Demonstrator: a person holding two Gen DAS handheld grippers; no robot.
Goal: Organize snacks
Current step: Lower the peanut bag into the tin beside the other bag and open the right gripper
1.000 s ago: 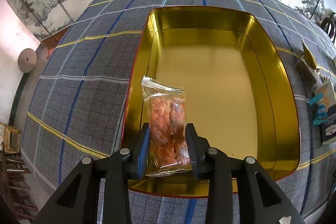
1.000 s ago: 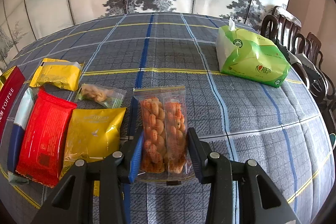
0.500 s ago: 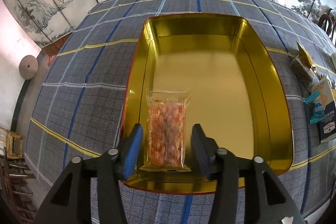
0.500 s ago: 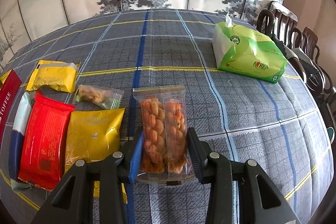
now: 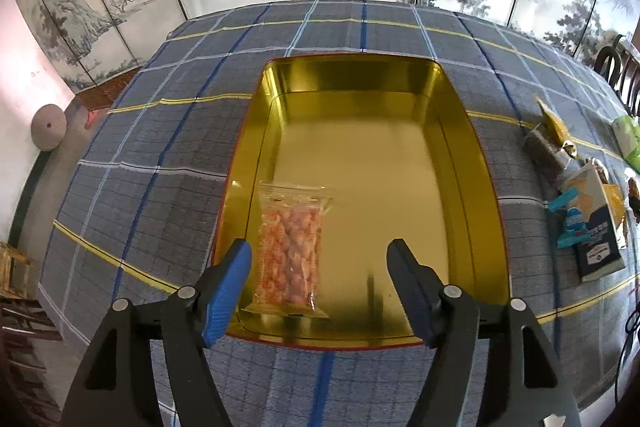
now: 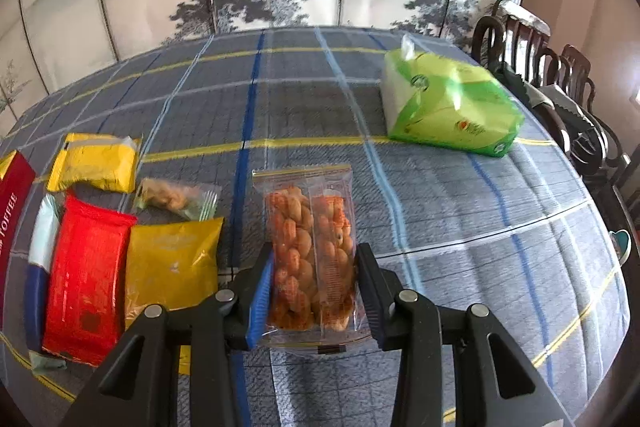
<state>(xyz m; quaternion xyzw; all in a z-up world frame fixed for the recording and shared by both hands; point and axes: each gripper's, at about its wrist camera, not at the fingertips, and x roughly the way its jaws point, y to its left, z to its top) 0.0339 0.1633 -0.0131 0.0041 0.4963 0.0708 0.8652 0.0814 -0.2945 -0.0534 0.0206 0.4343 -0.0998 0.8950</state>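
Observation:
A gold tin tray with a red rim sits on the plaid tablecloth. A clear packet of orange snacks lies flat in its near left corner. My left gripper is open wide above the tray's near edge, with the packet just inside its left finger. My right gripper is shut on a second clear packet of orange snacks and holds it above the cloth. To its left lie a red packet, two yellow packets and a small clear packet.
A green tissue pack lies at the back right, with dark wooden chairs beyond the table edge. A red toffee box is at the far left. More packets lie right of the tray.
My left gripper opened, dropped its snack packet into the tray and drew back and up. My right gripper still holds its packet and has shifted slightly.

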